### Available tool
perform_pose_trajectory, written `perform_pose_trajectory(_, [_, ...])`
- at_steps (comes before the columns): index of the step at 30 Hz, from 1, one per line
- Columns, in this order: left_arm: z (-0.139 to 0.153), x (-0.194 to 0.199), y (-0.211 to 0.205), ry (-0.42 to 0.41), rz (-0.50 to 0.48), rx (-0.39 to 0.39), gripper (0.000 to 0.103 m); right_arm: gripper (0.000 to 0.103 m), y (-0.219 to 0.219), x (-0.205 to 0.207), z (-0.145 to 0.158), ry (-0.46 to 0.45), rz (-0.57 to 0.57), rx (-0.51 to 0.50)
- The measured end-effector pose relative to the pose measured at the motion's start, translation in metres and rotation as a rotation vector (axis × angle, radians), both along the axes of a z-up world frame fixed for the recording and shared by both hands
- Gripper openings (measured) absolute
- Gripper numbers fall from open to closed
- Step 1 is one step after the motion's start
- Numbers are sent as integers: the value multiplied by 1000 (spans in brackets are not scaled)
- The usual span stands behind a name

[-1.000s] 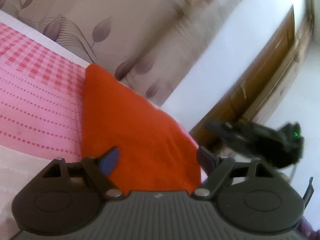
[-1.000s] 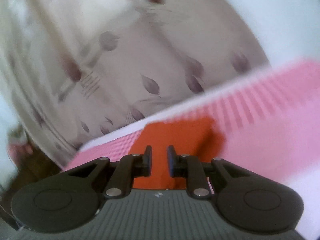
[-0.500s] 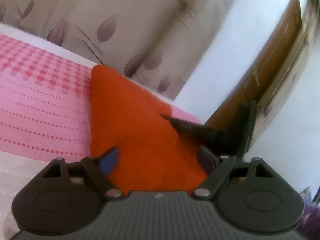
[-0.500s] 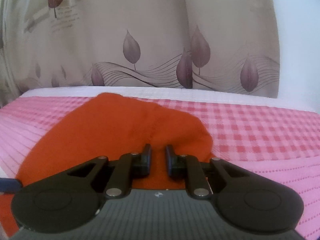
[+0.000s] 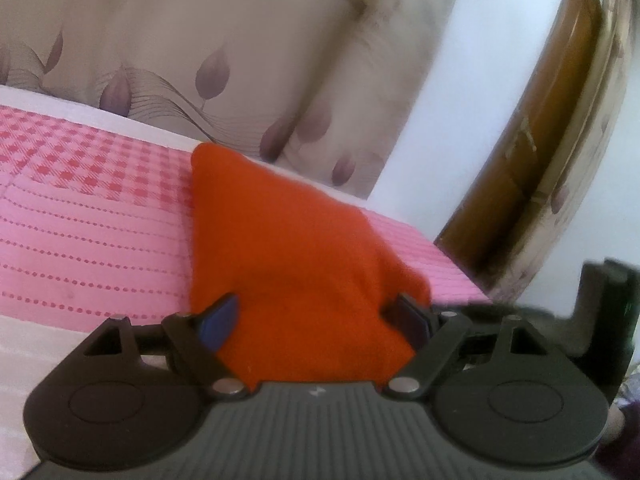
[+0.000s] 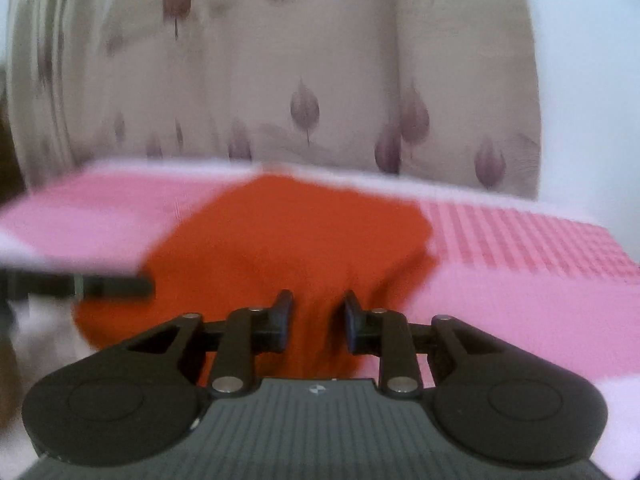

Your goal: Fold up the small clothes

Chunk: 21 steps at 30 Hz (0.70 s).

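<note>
An orange-red small garment (image 5: 288, 264) lies folded on a pink bed cover (image 5: 80, 232); it also shows in the right wrist view (image 6: 288, 240). My left gripper (image 5: 316, 316) is open wide, its fingers on either side of the garment's near edge. My right gripper (image 6: 316, 316) is partly open over the garment's near edge, with cloth showing between the fingers. The right gripper's body shows at the right edge of the left wrist view (image 5: 600, 300). The left gripper's finger shows as a dark bar at the left of the right wrist view (image 6: 100, 286).
A beige curtain with purple leaf print (image 5: 200, 60) hangs behind the bed. A white wall (image 5: 480, 80) and a brown wooden door frame (image 5: 540, 140) stand to the right. The pink cover (image 6: 520, 280) spreads to both sides of the garment.
The right gripper has opened from nearly shut to partly open and dropped close to the garment. The left gripper stays open at the garment's near edge, and the garment's right corner has bunched up.
</note>
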<state>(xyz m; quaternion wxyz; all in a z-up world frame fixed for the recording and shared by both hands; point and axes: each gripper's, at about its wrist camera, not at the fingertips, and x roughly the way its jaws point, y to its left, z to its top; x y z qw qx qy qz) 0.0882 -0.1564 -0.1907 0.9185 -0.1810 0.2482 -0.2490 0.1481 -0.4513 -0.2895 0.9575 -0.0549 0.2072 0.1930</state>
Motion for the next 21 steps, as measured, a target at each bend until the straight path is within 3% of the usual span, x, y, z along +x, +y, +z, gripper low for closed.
perform_pose_trajectory(10, [2, -3, -6, -13, 39, 51, 84, 54, -12, 1, -11, 73, -62, 69])
perform_pose_trajectory(21, [2, -5, -10, -16, 74, 88, 84, 70, -19, 7, -12, 106, -84, 109])
